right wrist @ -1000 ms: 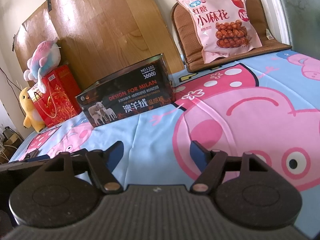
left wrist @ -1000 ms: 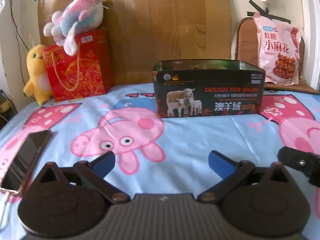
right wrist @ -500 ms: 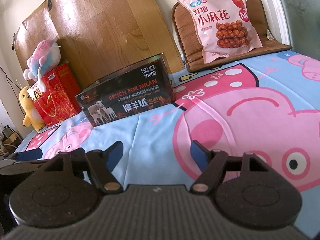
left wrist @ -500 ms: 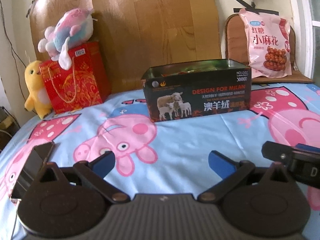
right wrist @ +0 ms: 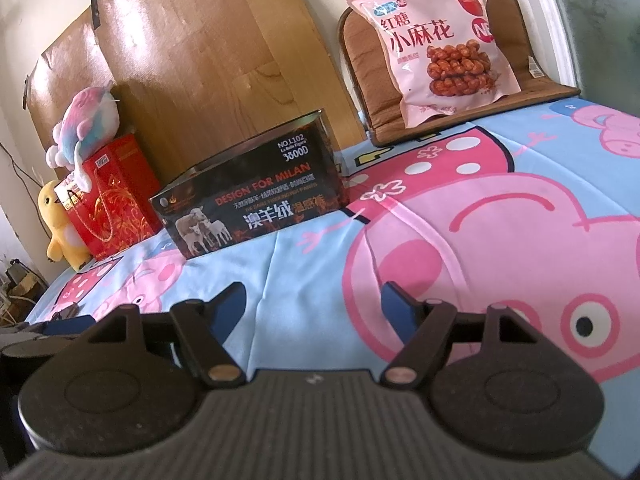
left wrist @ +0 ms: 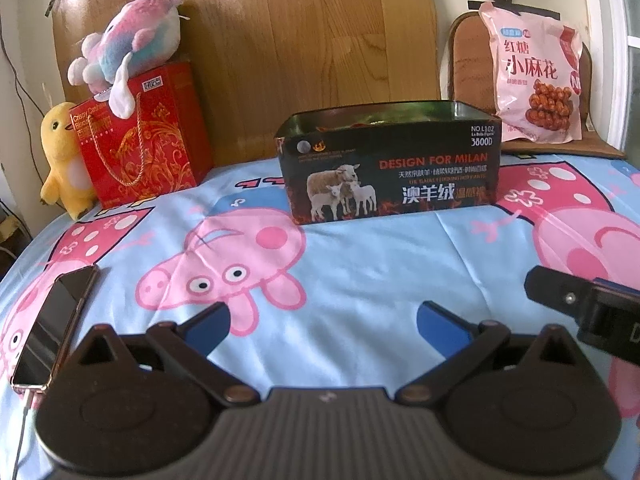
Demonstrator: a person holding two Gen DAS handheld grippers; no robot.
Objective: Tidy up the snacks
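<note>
On a bed covered by a pale blue sheet printed with pink cartoon pigs [left wrist: 360, 280], the containers are taken in order from the left. A red paper gift bag with gold patterns and a cord handle [left wrist: 140, 140] is stood against the wooden headboard [left wrist: 300, 40]; its contents cannot be made out, but a pink, blue and white plush toy [left wrist: 128, 44] is laid across its top and a yellow plush duck [left wrist: 62, 160] is propped beside it. Near the middle, an open black rectangular tin printed with sheep and the words DESIGN FOR MILAN [left wrist: 392, 168] is set on the sheet; colourful items are glimpsed just under its rim in the left wrist view, too dimly to be identified. At the far right, a sealed pink snack bag showing fried dough twists [left wrist: 532, 76] is leaned on a brown chair cushion [left wrist: 464, 68], well apart from the tin.

The left gripper [left wrist: 322, 320] is held with its blue fingers spread wide and nothing between them. The right gripper [right wrist: 312, 304] is likewise spread wide and empty.

A dark smartphone [left wrist: 52, 332] lying at the left edge of the sheet is shown clearly only in the left wrist view. In the right wrist view the tin's interior is hidden, while the snack bag is shown larger and its print more legible.
</note>
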